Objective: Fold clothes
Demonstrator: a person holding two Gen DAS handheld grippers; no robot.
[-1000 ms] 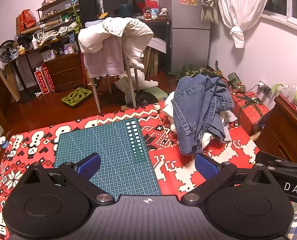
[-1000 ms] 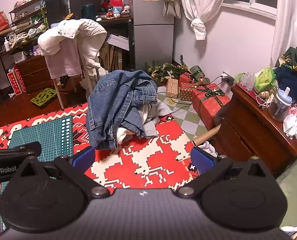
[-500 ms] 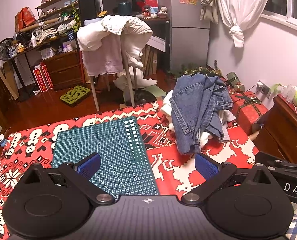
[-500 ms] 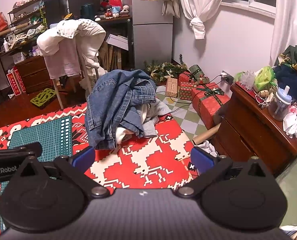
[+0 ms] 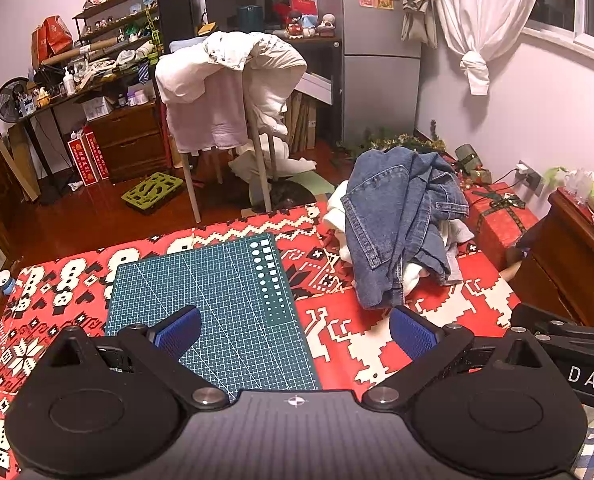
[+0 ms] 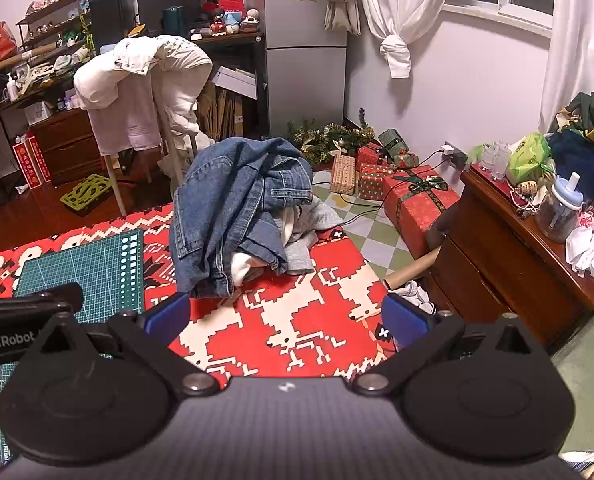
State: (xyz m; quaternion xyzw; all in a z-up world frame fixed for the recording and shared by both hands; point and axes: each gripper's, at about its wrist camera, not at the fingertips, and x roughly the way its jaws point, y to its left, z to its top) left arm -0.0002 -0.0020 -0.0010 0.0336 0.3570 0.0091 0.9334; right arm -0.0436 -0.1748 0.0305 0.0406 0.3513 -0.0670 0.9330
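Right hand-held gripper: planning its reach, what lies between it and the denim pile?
Only bare red patterned blanket separates the right hand-held gripper from the denim pile, per right wrist view.

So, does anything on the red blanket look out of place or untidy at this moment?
Yes. The clothes lie in a crumpled heap at the blanket's far edge, denim jeans thrown over white and grey pieces, nothing folded. The green cutting mat beside it lies flat and bare. Both grippers are open, holding nothing.

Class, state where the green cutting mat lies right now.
In the left wrist view, the green cutting mat lies flat on the red patterned cloth, left of the denim clothes pile.
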